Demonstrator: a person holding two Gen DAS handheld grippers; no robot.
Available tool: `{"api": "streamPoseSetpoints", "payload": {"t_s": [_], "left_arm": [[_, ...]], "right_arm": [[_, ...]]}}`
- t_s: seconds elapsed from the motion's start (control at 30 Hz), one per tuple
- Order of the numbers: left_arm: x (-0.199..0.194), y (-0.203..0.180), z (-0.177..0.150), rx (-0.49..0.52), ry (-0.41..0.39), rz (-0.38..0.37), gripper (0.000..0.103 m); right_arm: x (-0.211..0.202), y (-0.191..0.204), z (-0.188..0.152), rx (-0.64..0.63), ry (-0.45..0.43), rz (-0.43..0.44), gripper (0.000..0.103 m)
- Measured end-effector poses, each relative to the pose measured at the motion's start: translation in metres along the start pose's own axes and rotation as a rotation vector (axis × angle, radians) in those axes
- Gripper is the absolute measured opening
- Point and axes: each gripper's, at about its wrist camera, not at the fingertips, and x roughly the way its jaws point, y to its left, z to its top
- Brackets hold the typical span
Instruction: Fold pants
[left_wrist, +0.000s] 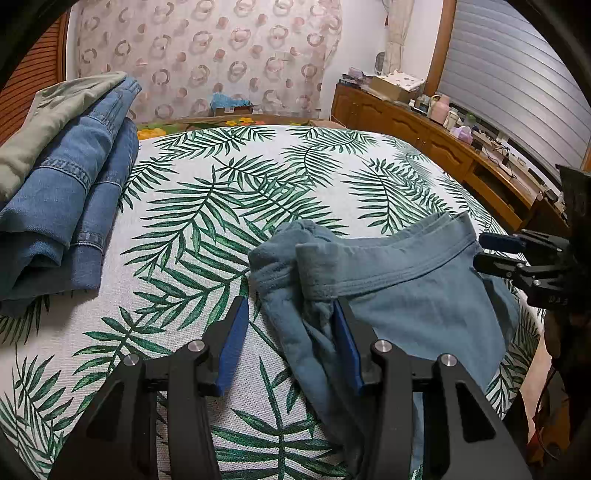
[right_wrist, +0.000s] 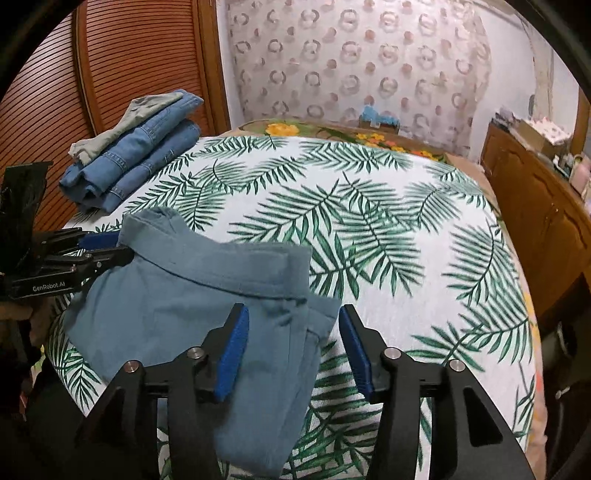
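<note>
One blue-grey pants (right_wrist: 192, 295) near, on the bed (right_wrist: 369, 229). Far left: one stack (right_wrist: 129, 147), two folded jeans, one pale green garment on top. Two grippers.

We're in a home bedroom: a bed (right_wrist: 369, 221) under a palm-leaf cover, a louvred wooden wardrobe door (right_wrist: 140, 74) at its side, ring-patterned curtain (left_wrist: 207, 55) behind, a cluttered wooden sideboard (left_wrist: 406, 125) along the shuttered window (left_wrist: 509, 85), and folded clothes (left_wrist: 62, 177) stacked.

left tool (left_wrist: 291, 314) open | blue pants (left_wrist: 388, 295) bunched | bed (left_wrist: 221, 221)
</note>
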Motion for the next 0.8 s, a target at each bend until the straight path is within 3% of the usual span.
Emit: {"api": "streamPoseSetpoints", "payload": {"t_s": [0.2, 0.8], "left_arm": [[0.000, 0.000, 0.000, 0.000, 0.000, 0.000, 0.048], [-0.004, 0.002, 0.010, -0.019, 0.012, -0.009, 0.048]], "right_arm": [[0.014, -0.004, 0.001, 0.033, 0.040, -0.011, 0.054], [0.017, 0.001, -0.004, 0.017, 0.009, -0.032, 0.056]]}}
